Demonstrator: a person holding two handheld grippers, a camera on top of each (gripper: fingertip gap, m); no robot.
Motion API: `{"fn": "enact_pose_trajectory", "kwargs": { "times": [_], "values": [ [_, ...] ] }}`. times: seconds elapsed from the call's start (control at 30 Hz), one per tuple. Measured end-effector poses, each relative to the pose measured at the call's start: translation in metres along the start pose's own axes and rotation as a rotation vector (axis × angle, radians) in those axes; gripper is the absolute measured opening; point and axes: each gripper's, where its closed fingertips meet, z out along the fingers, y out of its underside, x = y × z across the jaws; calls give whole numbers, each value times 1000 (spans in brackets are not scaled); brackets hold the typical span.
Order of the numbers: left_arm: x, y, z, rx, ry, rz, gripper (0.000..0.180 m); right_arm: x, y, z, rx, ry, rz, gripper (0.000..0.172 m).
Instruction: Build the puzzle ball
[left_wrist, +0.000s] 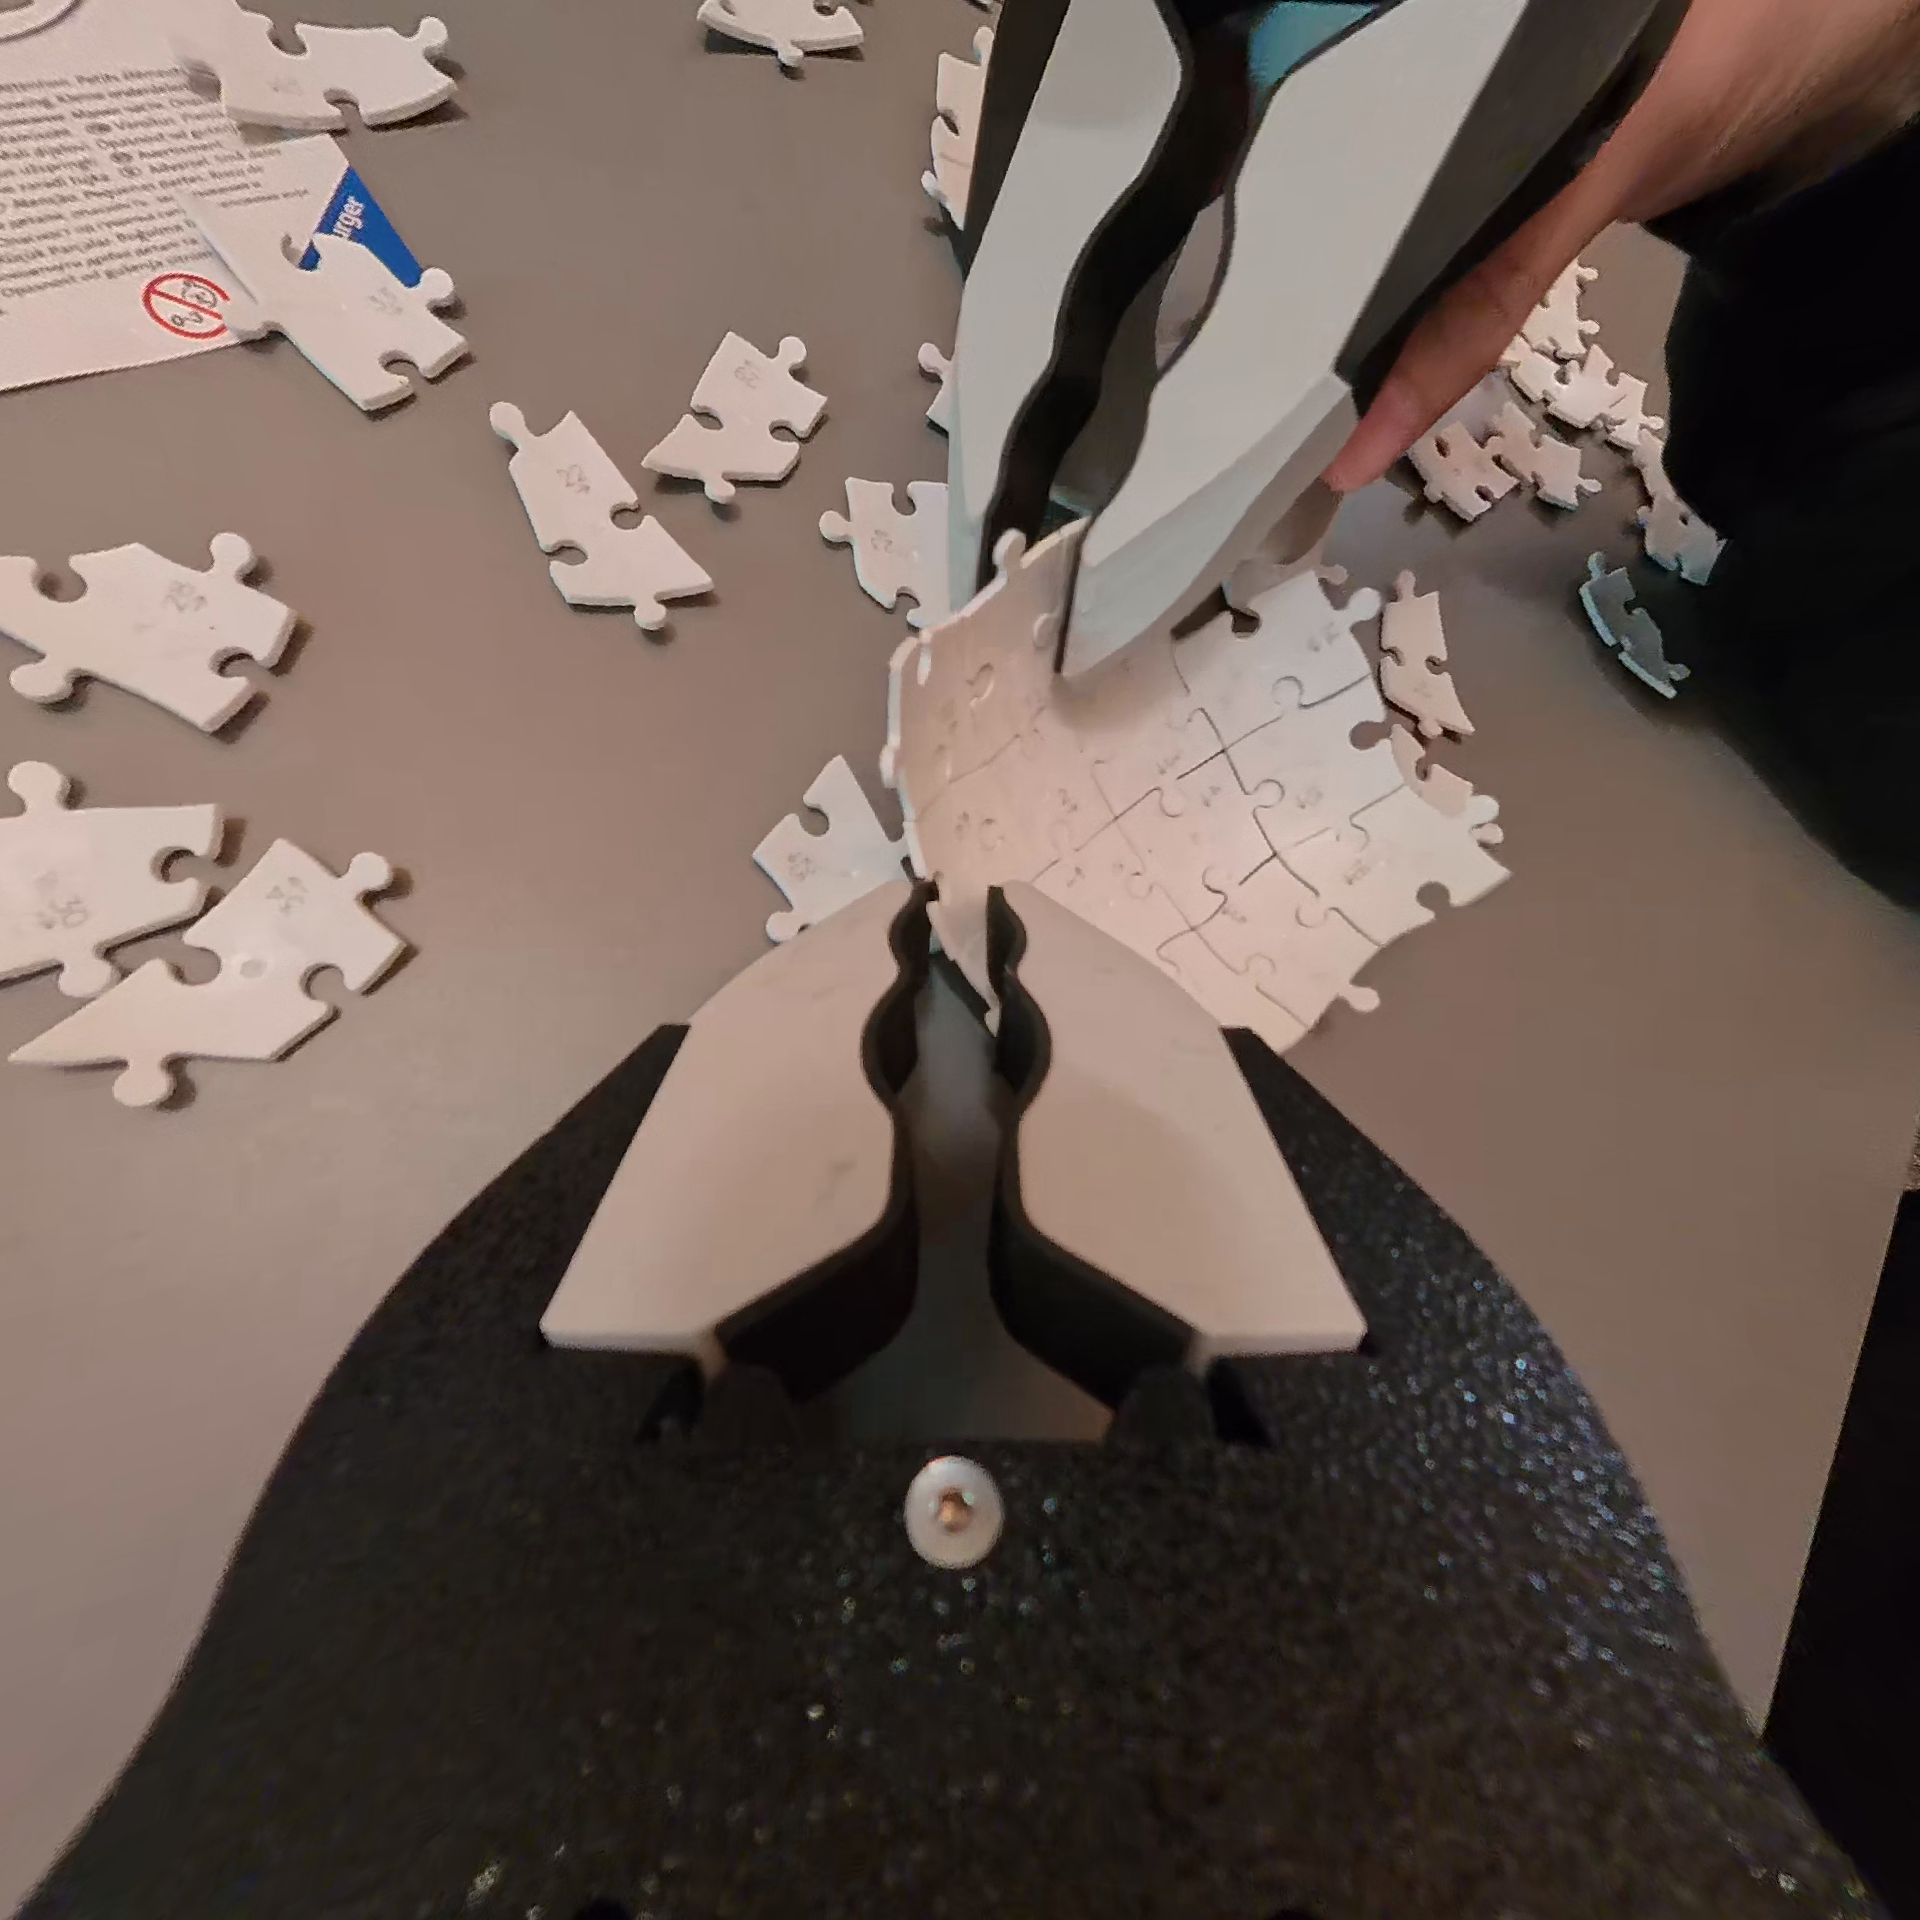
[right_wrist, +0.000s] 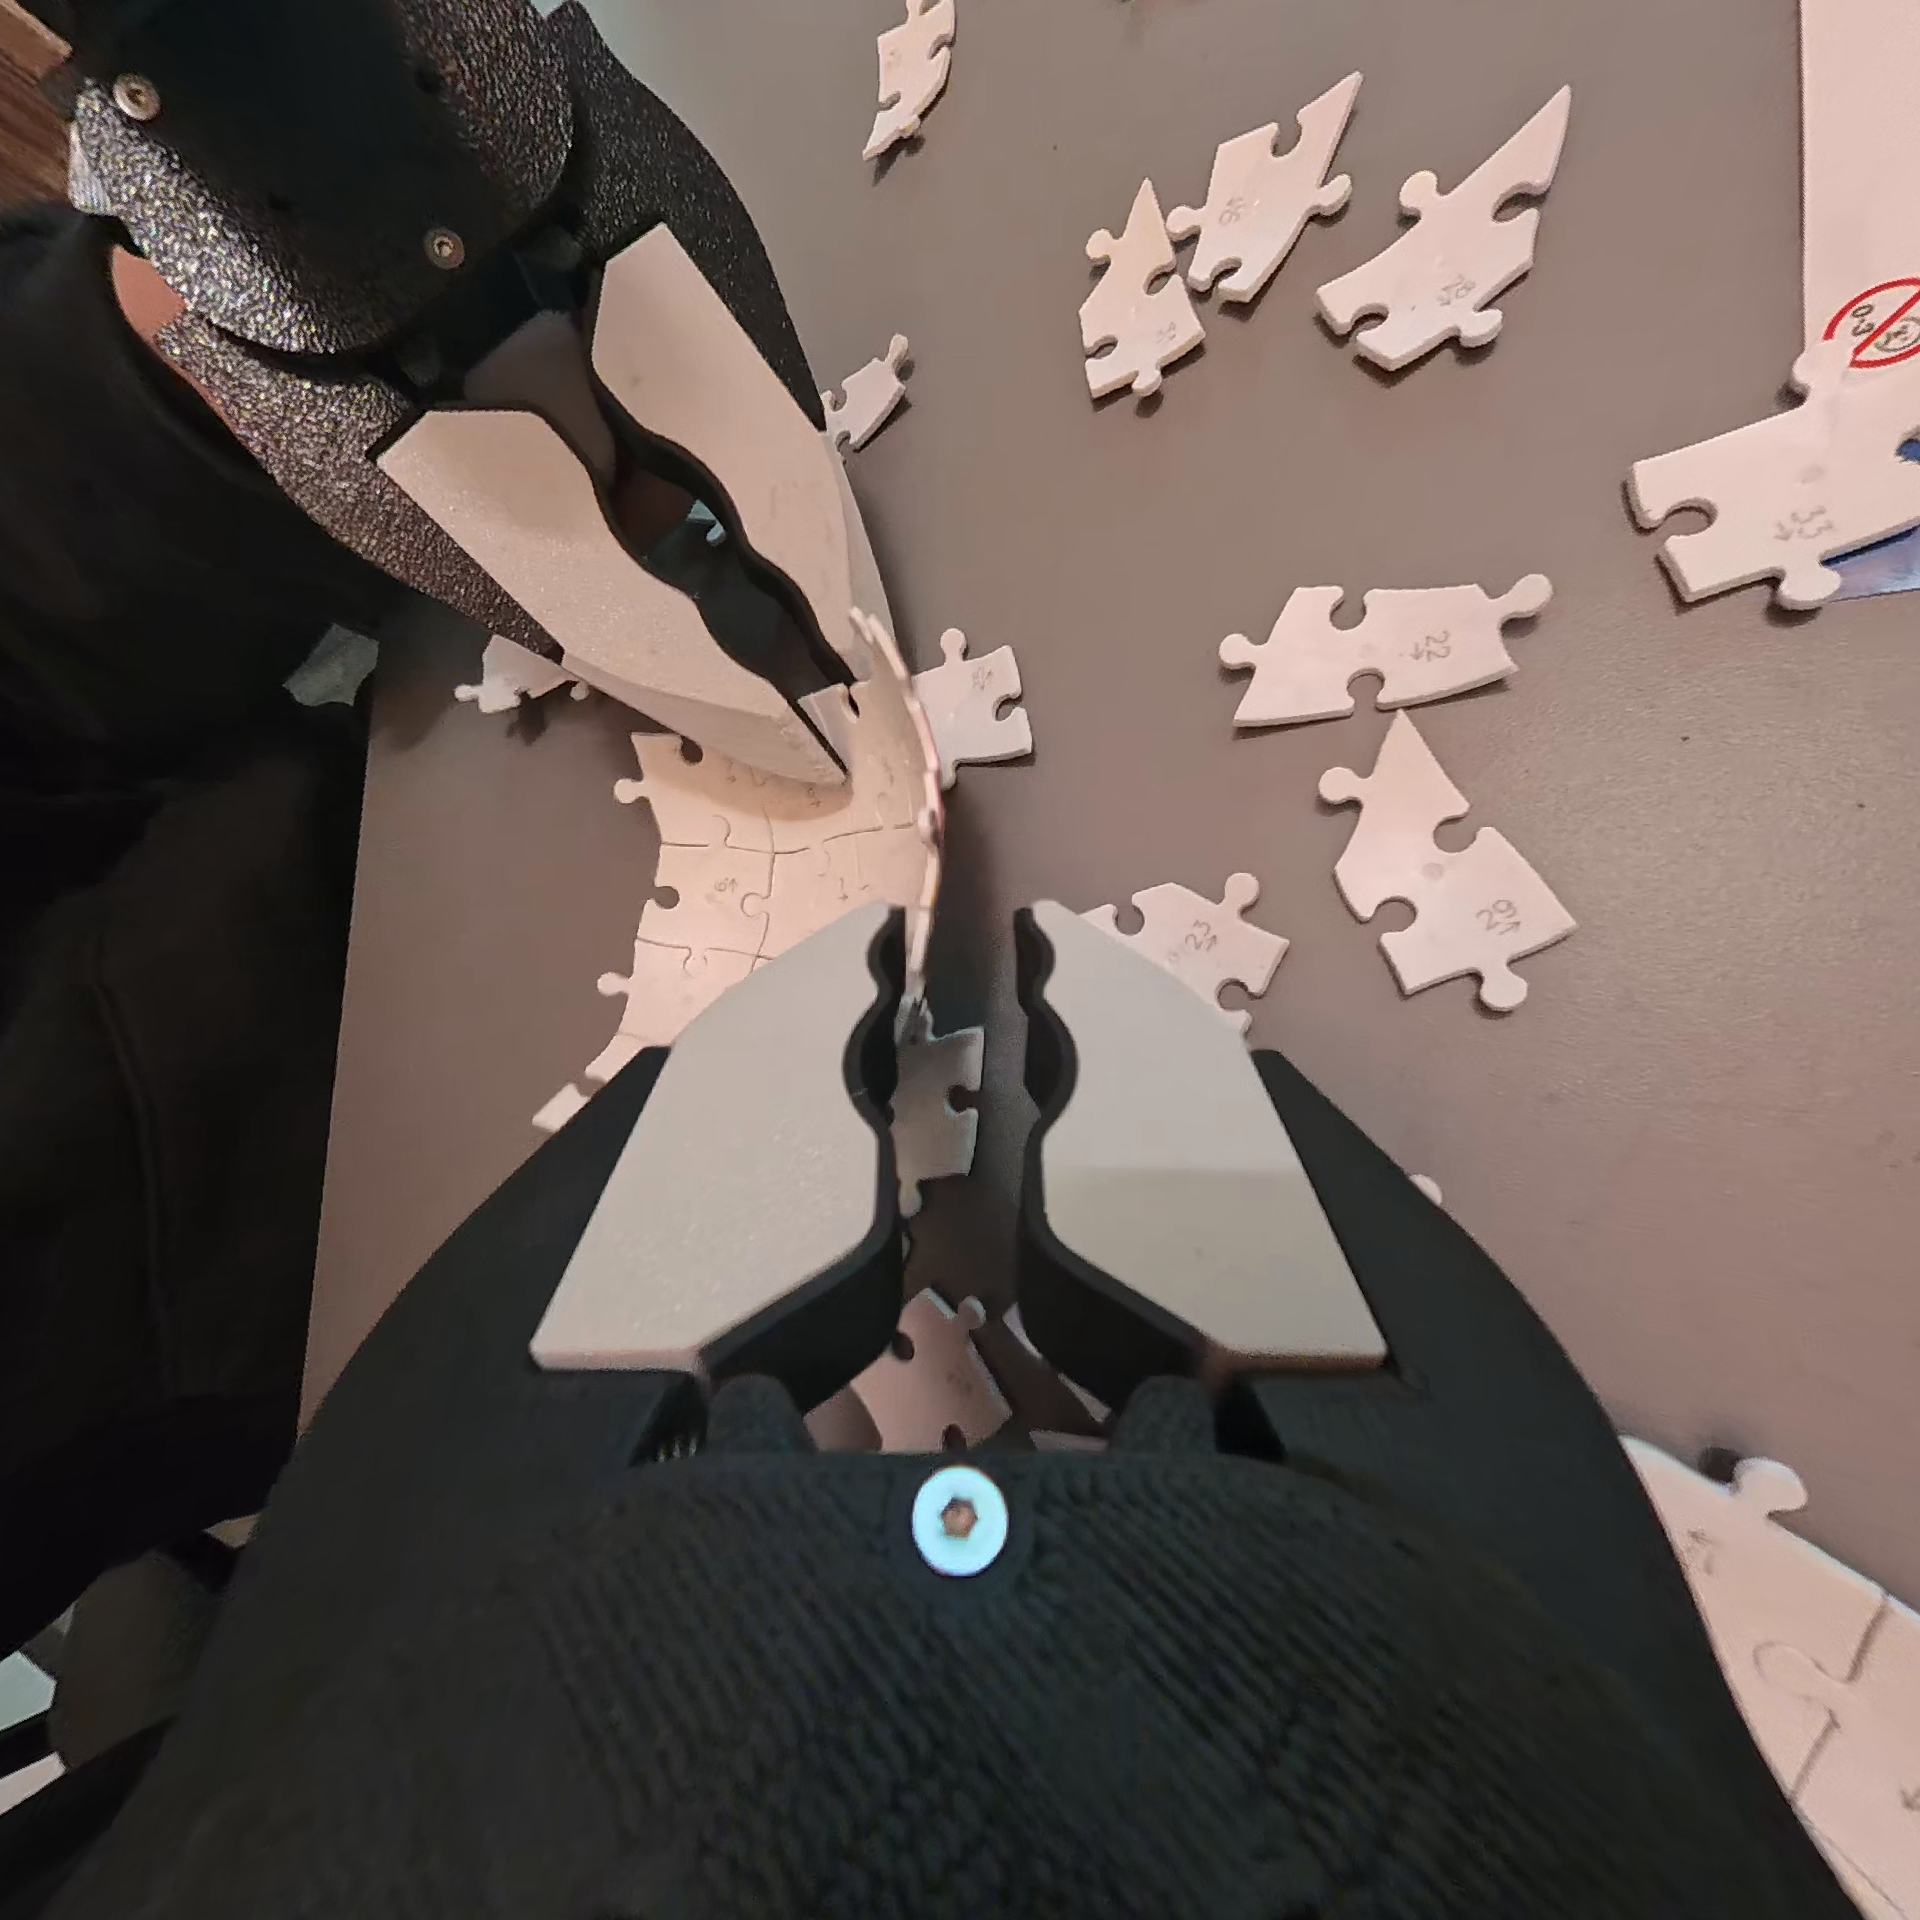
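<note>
Where the grey table (left_wrist: 582, 935) shows bare, loose white puzzle pieces (left_wrist: 592, 520) lie scattered face down, and a printed leaflet (left_wrist: 94, 260) sits at the far edge. Between both tools stands a curved assembled puzzle section (left_wrist: 1195, 821), raised off the table. Left gripper (left_wrist: 958, 906) pinches its near rim. Right gripper (right_wrist: 954, 925) is spread: one pad (right_wrist: 888, 966) touches the section's edge, the other stands clear

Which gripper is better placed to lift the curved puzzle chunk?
Probably the left gripper: it looks closed on the chunk's edge. The right gripper straddles the rim, open, one pad clear of it, so it must close first.
</note>
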Motion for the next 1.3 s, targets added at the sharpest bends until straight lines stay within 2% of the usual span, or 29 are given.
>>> {"fn": "enact_pose_trajectory", "kwargs": {
  "times": [0.3, 0.5, 0.57, 0.63, 1.3],
  "values": [
    [0, 0, 0, 8, -22, -28, 9, -4, 9, -21, -18, 8, 81, 37],
    [1, -1, -1, 29, -76, -45, 9, -10, 11, -11, -27, -63, 122, 26],
    [2, -1, -1, 29, -84, -41, 9, -11, 12, -10, -30, -75, 121, 14],
    [2, -1, 0, 31, -83, -38, 9, -12, 11, -10, -20, -83, 126, 9],
    [3, -4, -2, 64, -78, -21, 8, -4, 11, -6, -38, -5, 95, 3]
  ]
}}
